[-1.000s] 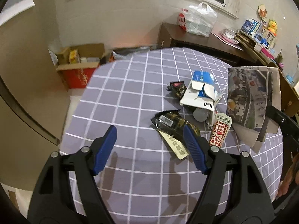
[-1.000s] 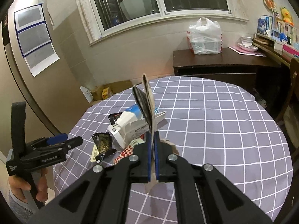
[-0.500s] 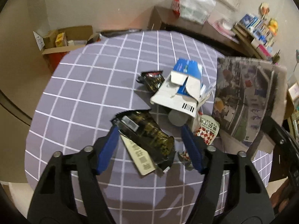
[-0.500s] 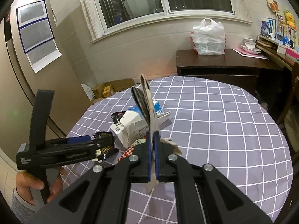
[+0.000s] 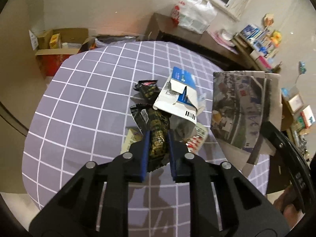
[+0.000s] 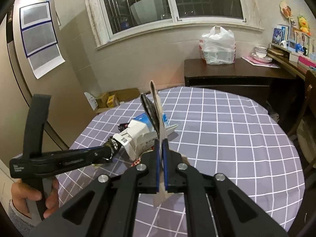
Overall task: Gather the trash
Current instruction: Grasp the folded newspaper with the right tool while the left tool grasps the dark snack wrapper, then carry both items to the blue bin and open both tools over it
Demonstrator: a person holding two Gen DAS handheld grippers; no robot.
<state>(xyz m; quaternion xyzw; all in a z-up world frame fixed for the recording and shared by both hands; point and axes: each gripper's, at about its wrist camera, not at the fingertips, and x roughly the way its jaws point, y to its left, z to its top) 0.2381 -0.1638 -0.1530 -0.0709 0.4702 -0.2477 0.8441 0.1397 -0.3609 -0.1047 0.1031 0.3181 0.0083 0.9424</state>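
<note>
- Closing on the black wrapper point(image 5: 157, 130), the left claw point(image 5: 158, 144) has its jaws narrowing, with the wrapper between the pads.
- A second ago this claw stood wide over bare bench point(image 5: 88, 102); pickup can now follow.
- Right claw point(image 6: 162, 154) stays clamped on the folded newspaper point(image 5: 243, 106).
- Remaining trash: carton point(image 5: 177, 98), second wrapper point(image 5: 148, 88).

Our left gripper point(image 5: 158, 138) and right gripper point(image 6: 161, 146) are black, with blue pads, silver pivot screws, and white lettering; we wear a grey sleeve point(image 6: 18, 219).
</note>
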